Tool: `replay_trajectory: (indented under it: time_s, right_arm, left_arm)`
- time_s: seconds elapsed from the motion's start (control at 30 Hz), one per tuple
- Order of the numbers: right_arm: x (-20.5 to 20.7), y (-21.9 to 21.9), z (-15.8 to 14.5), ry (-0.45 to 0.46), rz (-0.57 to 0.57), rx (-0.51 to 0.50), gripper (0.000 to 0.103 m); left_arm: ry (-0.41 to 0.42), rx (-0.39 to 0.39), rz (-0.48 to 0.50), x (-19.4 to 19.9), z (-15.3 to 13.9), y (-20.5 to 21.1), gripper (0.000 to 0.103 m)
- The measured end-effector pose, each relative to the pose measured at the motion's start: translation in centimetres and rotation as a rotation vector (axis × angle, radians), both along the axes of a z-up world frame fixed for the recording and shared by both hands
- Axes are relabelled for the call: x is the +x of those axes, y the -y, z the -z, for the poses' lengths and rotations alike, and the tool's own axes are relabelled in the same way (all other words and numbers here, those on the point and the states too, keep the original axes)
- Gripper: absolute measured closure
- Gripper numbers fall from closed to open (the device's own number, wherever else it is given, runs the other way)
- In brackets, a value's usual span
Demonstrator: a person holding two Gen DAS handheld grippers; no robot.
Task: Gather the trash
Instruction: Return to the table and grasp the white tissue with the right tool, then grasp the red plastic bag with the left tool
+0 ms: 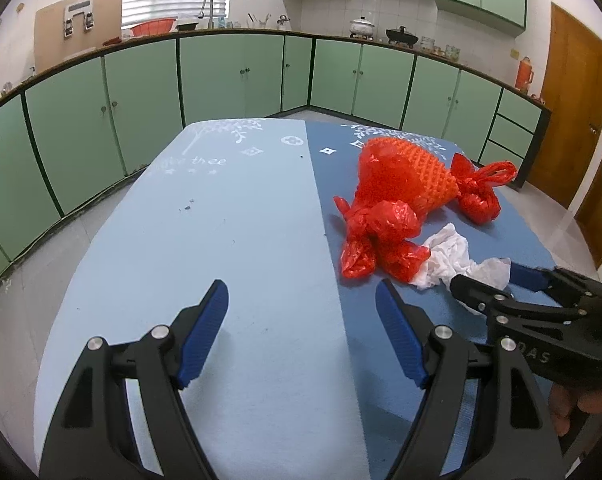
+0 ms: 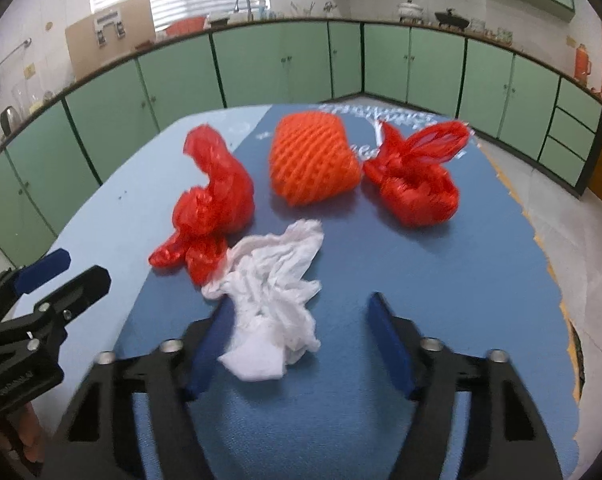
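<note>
The crumpled white tissue (image 2: 275, 308) lies on the tabletop (image 2: 441, 280) between the right gripper's (image 2: 301, 344) half-spread fingers, nearer the nine o'clock one, ungripped. The left gripper (image 1: 301, 332) is wide, empty.

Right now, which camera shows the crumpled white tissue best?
The right wrist view: the crumpled white tissue lies whole and central. In the left wrist view it sits at the edge, partly hidden behind the right gripper.

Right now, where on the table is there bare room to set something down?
The light-blue half of the table left of the seam is bare beyond the left gripper. The dark half is crowded: knotted red bags, orange foam net, and white tissue between the right gripper fingers.
</note>
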State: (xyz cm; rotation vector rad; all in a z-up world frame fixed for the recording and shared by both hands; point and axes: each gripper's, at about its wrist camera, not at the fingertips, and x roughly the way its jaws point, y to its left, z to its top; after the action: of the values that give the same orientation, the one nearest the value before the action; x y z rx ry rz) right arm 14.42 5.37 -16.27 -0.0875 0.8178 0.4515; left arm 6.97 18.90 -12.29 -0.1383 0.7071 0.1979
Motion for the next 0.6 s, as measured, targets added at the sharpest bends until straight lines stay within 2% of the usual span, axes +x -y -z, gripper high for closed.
replay_trajectory:
  time_s: [0.03, 0.1, 0.2, 0.3, 0.6]
  right_arm:
    - [0.0, -0.1, 0.1, -0.009, -0.010, 0.001, 0.053]
    - [-0.2, -0.4, 0.1, -0.009, -0.031, 0.000, 0.070]
    - [-0.5, -0.8, 0.0, -0.007, -0.056, -0.004, 0.086]
    - [-1.0, -0.6, -0.1, -0.004, -0.066, 0.014, 0.092]
    - [-1.5, 4.7, -2.6, 0.076, 0.051, 0.047, 0.092]
  left_arm:
    - [0.000, 0.000, 0.000, 0.0, 0.0, 0.0, 0.029]
    - [0.000, -0.001, 0.001, 0.1, 0.0, 0.1, 0.029]
    - [0.002, -0.004, 0.004, 0.3, -0.2, 0.2, 0.029]
    - [0.006, -0.011, 0.010, 0.6, -0.5, 0.4, 0.029]
    - [0.025, -0.016, 0.071, 3.8, -1.5, 2.8, 0.023]
